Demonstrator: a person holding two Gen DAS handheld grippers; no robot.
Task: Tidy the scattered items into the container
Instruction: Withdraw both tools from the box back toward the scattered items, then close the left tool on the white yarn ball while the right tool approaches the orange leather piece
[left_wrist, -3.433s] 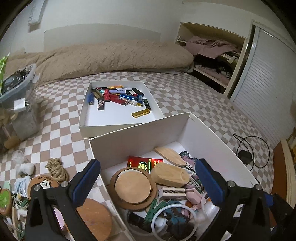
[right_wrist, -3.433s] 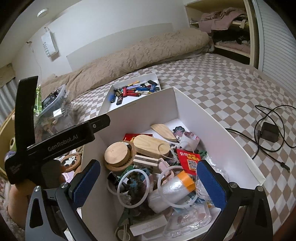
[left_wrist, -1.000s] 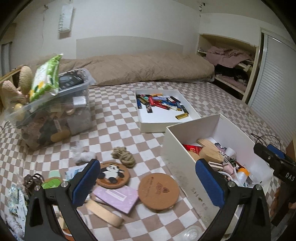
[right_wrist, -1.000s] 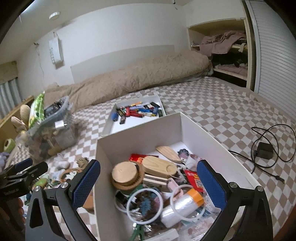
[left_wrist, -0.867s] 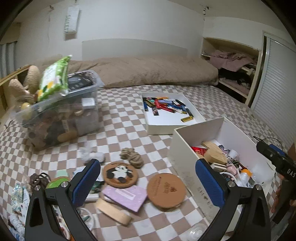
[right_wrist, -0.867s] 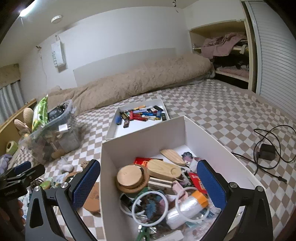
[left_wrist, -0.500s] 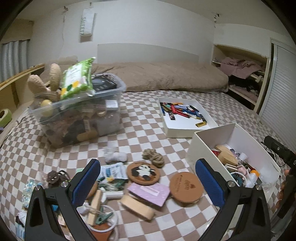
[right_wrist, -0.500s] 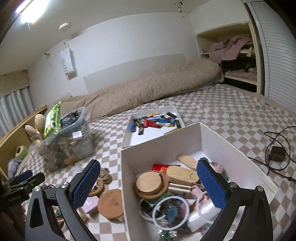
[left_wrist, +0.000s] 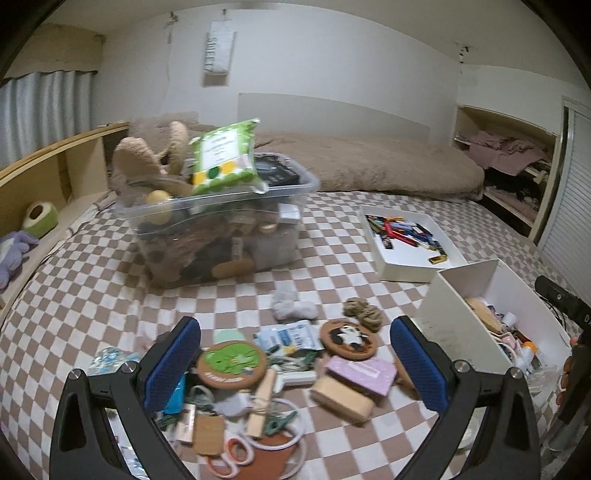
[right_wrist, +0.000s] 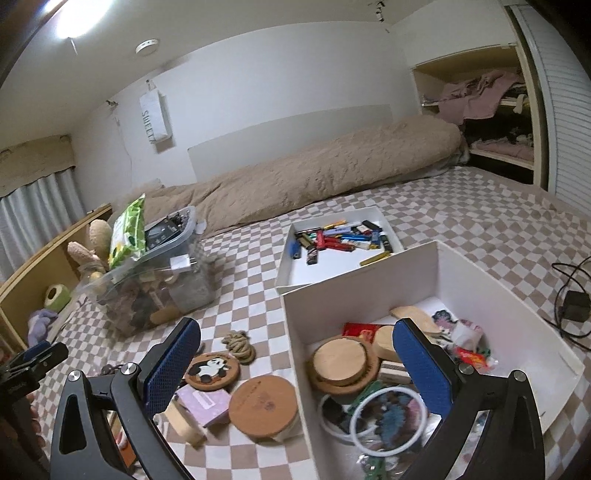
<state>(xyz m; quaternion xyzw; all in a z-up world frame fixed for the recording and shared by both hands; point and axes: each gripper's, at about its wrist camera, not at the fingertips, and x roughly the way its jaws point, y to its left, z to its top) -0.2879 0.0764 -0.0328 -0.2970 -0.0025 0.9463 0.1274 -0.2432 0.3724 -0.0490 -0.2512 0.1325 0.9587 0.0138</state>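
White box long axis running away from camera, left tool wide, right tool wide.

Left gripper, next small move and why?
Probably lower the left gripper onto the green round coaster and close. Its jaws stand open and empty above the pile on the checkered bedspread, and that coaster lies on top, between the fingers. The white box is off to its right, the likely drop spot.

Bare checkered mat left of clutter; white box wall rt.
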